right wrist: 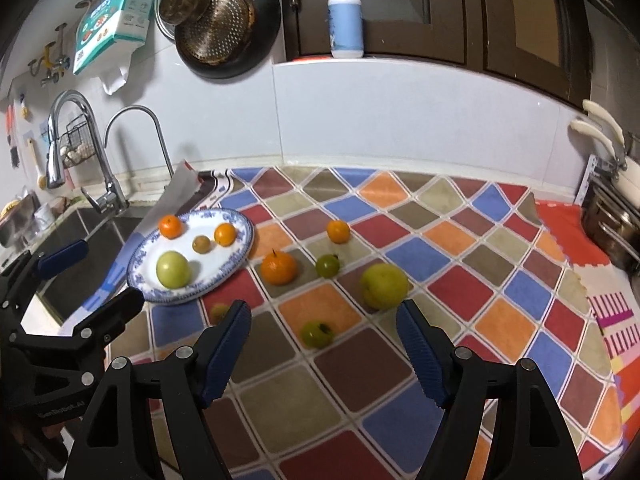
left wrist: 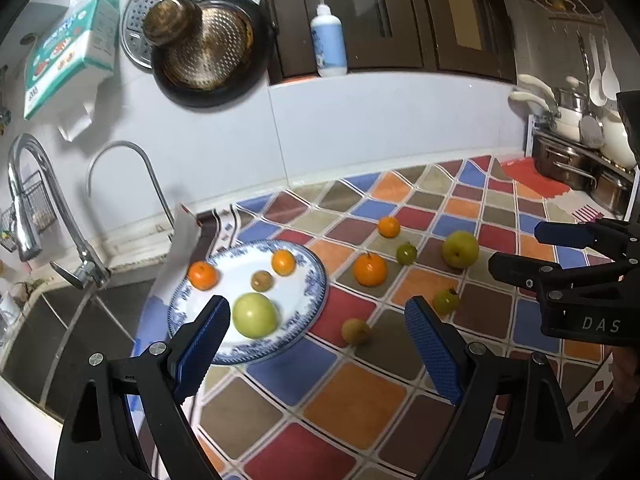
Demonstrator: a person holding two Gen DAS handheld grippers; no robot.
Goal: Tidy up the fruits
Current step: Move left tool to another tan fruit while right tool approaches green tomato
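A blue-patterned white plate by the sink holds a green apple, two small oranges and a small brownish fruit. On the checkered mat lie two oranges, a yellow-green apple, small green fruits and a yellowish one. My left gripper is open and empty above the plate's near edge. My right gripper is open and empty, hovering over the small green fruit.
A steel sink with two faucets lies left of the plate. Pans hang on the wall, a soap bottle stands on the ledge, and pots sit at the right.
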